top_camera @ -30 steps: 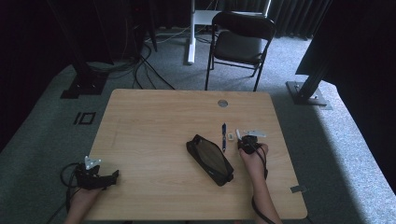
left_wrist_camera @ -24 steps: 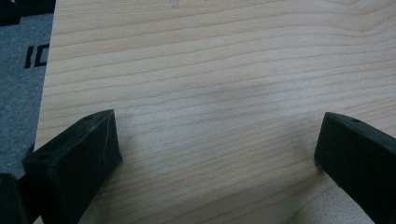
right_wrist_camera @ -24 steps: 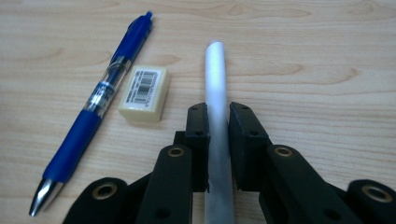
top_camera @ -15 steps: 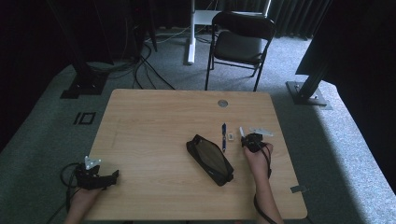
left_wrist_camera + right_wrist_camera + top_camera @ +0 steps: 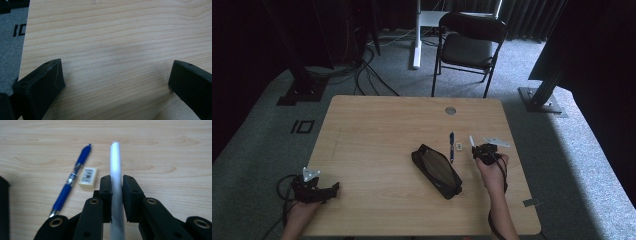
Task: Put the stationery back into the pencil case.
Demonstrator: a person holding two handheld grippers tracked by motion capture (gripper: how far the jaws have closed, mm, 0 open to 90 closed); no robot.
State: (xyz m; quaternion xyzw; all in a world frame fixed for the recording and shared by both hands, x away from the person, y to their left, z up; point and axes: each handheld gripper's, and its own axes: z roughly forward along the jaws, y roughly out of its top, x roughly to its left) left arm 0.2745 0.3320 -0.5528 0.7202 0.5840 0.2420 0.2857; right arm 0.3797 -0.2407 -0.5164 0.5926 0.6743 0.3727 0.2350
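One wooden table (image 5: pixel 377 135) carries one black pouch (image 5: pixel 436 171), one blue pen (image 5: pixel 72 178) and one small eraser (image 5: pixel 88 178). One white stick (image 5: pixel 116 170) sits clamped between the closed jaws of the right gripper (image 5: pixel 116 182), lifted above the table just beside pen and eraser. One left gripper (image 5: pixel 116 77) rests at the near left edge, jaws wide, nothing between.

A slim white stick (image 5: pixel 116 177), round and smooth like a pen barrel, sits clamped between the jaws of the right tool (image 5: pixel 116 195). It points forward past the jaw tips, its rounded end raised off the tabletop (image 5: pixel 377 130), toward the tabletop's right edge.
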